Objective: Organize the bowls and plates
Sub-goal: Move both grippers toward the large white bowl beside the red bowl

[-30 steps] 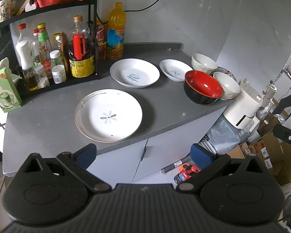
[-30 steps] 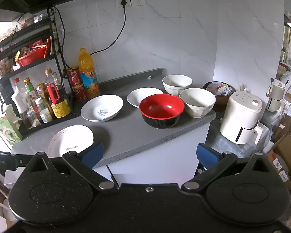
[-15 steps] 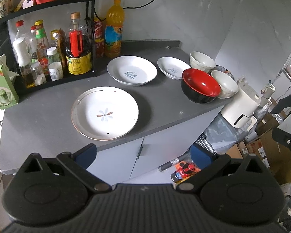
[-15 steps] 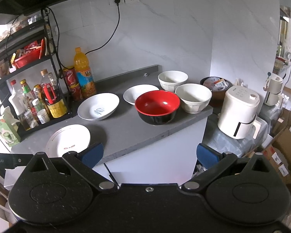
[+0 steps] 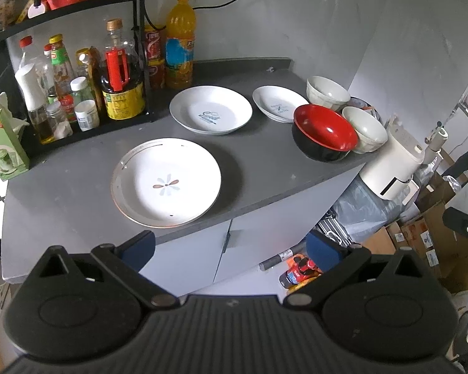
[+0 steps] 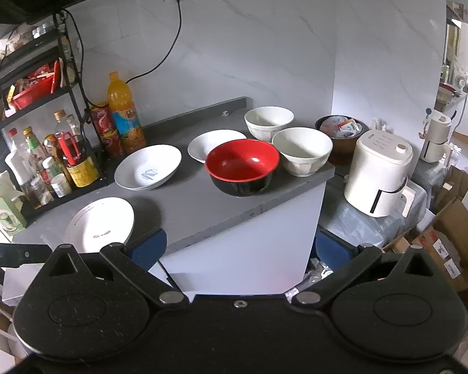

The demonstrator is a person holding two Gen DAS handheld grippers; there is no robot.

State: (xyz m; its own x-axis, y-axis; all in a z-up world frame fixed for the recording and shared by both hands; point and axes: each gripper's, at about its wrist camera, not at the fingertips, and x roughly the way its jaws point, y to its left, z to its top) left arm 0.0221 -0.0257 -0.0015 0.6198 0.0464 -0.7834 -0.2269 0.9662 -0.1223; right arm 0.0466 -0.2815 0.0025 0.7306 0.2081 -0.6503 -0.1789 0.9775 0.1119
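Both grippers hang off the counter's front edge, jaws spread, grasping nothing. The flower plate (image 5: pixel 166 183) lies straight ahead of the left gripper (image 5: pixel 231 244) — nearer than the right gripper (image 6: pixel 238 246), which faces the red bowl (image 6: pixel 242 165).

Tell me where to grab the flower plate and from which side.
Take the flower plate by its near rim, coming in low from the counter's front edge with the open left claw. It lies flat and shallow, so only the raised rim offers a pinch, one finger over and one under. That near edge sits closest to the claw.
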